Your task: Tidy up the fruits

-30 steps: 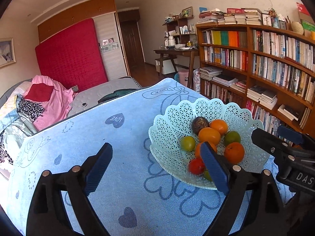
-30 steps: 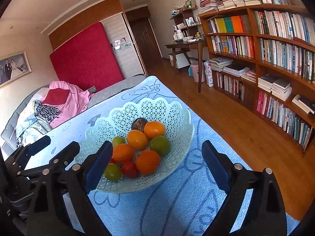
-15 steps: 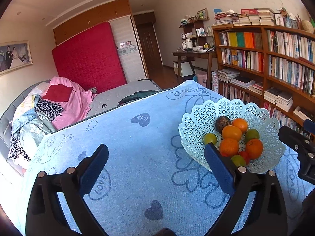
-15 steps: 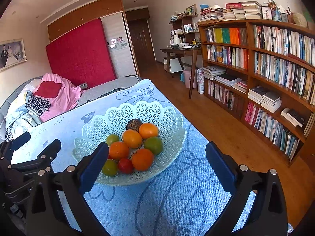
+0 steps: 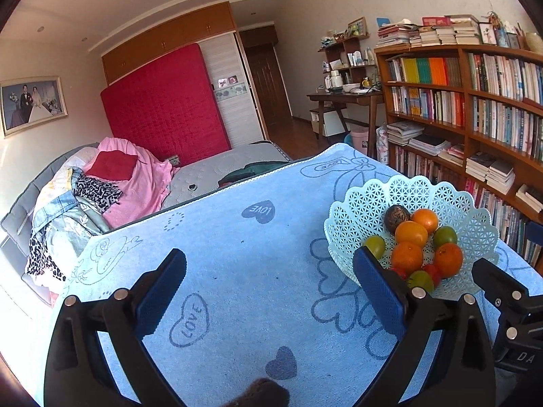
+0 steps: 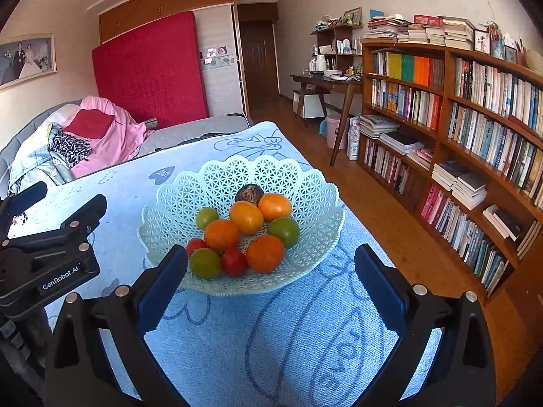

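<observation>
The left gripper [image 5: 269,283] hovers with jaws wide apart over the blue towel [image 5: 237,257], the lattice fruit basket [image 5: 475,224] just right of its right jaw. The right gripper [image 6: 270,279], jaws equally spread, frames the basket's oranges [image 6: 222,234], green fruits [image 6: 205,263] and red tomatoes [image 6: 234,262] just ahead between them.

basket [image 6: 169,210]: pale mint plastic lattice bowl with a scalloped rim, upright on the blue towel-covered worktop [image 6: 237,339]
oranges [image 6: 247,217]: four, heaped in the basket's middle
green fruits [image 6: 284,231]: three, round, around the oranges
red tomatoes [image 6: 234,262]: two, small, at the near edge of the heap
dark brown fruit [image 6: 249,192]: wrinkled, at the far side of the heap
</observation>
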A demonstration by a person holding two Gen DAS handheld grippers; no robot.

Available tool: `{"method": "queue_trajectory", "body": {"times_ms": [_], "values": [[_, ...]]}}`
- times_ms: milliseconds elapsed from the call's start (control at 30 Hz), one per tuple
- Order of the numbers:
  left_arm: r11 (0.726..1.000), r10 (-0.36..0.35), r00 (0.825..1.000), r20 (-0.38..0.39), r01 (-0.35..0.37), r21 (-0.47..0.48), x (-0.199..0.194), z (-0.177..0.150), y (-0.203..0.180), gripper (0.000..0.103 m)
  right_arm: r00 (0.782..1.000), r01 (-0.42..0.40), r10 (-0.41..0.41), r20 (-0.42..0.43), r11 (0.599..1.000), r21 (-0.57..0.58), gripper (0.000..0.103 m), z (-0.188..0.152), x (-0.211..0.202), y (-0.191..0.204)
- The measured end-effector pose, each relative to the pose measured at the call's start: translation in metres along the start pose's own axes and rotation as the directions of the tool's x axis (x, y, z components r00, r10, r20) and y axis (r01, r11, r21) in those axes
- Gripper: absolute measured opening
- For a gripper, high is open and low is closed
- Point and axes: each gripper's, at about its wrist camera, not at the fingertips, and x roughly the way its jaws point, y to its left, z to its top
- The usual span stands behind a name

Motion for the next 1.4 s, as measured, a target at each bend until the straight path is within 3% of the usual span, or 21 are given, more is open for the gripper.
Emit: {"method": "queue_trajectory", "body": {"times_ms": [400,1400], "values": [[0.999,0.018,1.000,-0.022,-0.017,0.027,0.008,-0.005,-0.004,0.098,0.999,-0.011,0.008,-0.051,0.999,-0.046,0.100,-0.007,0.015,0.009],[0.996,0.024,1.000,-0.015,-0.022,0.084,0.011,-0.011,-0.016,0.098,0.998,-0.017,0.014,-0.062,0.998,-0.054,0.100,-0.010,0.020,0.013]]}}
